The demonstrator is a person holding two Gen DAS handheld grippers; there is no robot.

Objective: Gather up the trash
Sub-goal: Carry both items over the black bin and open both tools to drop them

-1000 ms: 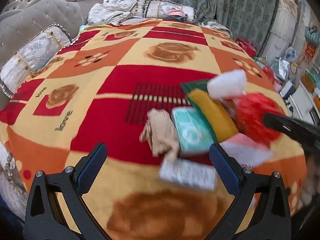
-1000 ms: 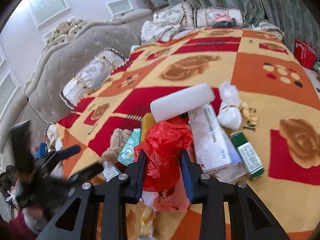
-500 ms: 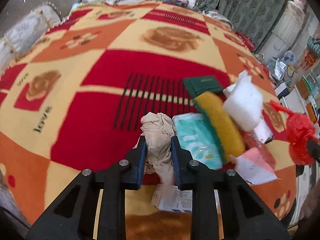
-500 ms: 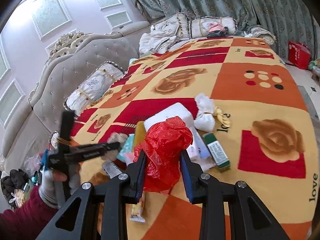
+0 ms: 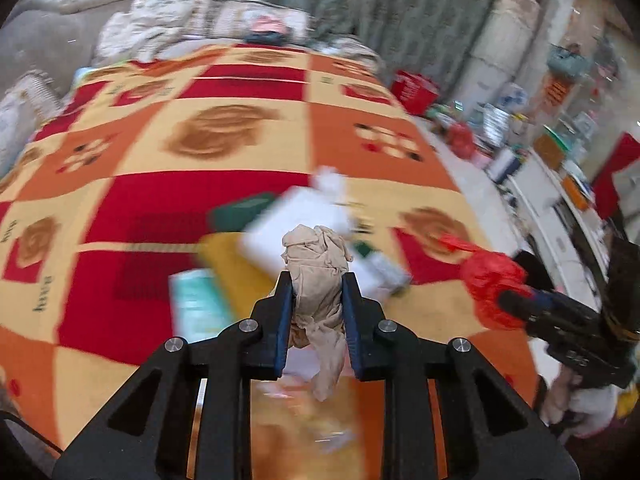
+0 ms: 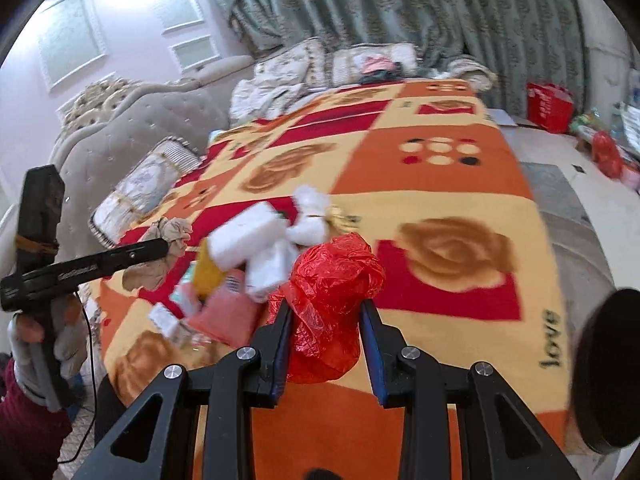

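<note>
My left gripper (image 5: 316, 284) is shut on a crumpled beige rag (image 5: 316, 264), lifted above the bed; a tail of it hangs below the jaws. In the right wrist view that rag (image 6: 168, 236) shows at the left gripper's tip. My right gripper (image 6: 326, 306) is shut on a crumpled red plastic bag (image 6: 328, 280), also seen at the right of the left wrist view as a red bag (image 5: 492, 280). Below lies a heap of trash: a white foam block (image 6: 244, 236), a white knotted bag (image 6: 314, 216), a yellow sponge (image 5: 228, 256), a teal wipes pack (image 5: 196, 304), a pink packet (image 6: 224, 316).
The orange, red and yellow blanket (image 6: 440, 184) covers the bed, with pillows (image 6: 148, 176) and a tufted headboard (image 6: 120, 132) at the left. A red box (image 6: 550, 100) and clutter stand on the floor at the right. A gloved hand (image 6: 28, 344) holds the left gripper.
The left gripper closed on the beige rag and lifted it off the blanket. The right gripper drew back from the heap with the red bag still in it.
</note>
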